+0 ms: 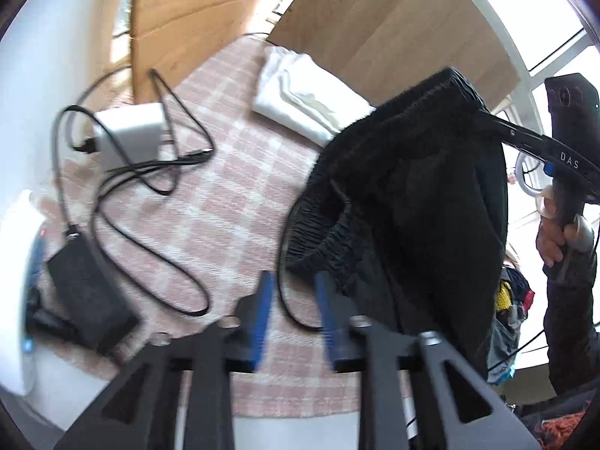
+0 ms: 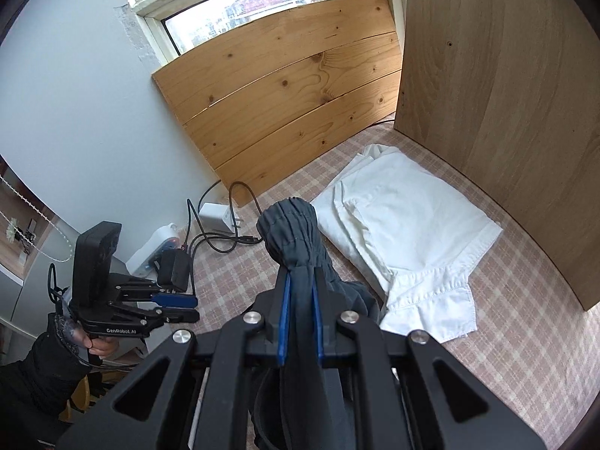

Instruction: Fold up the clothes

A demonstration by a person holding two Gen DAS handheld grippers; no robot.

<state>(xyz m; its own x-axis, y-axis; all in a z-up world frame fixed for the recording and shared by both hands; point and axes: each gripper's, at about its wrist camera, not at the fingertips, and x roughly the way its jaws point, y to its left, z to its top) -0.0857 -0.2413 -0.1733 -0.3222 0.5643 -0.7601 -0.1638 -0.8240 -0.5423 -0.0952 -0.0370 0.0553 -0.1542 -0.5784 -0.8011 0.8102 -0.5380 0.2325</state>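
— Where are the dark trousers now?

— Up in the air above the checked cloth, just beside the folded white shirt; the right tongs have them pinched at the gathered waistband, blades narrow with the fabric bunched between them; the rest hangs down in a heavy drape.

— And the left tongs?

— Apart and holding nothing; they sit low, close to the drooping waistband and its loose drawstring, on the side away from the white shirt.

— So what would make this step go well?

— I'd say the left tongs should catch the free end of the waistband, not the cord, so the two can stretch it level; then lower the legs flat onto the cloth short of the white shirt, and well away from the chargers and black cables on the far side.

— How do the trousers look?

— Soft, thick, elasticated and crumpled; black in one view, grey-blue in the other; nothing folded yet.
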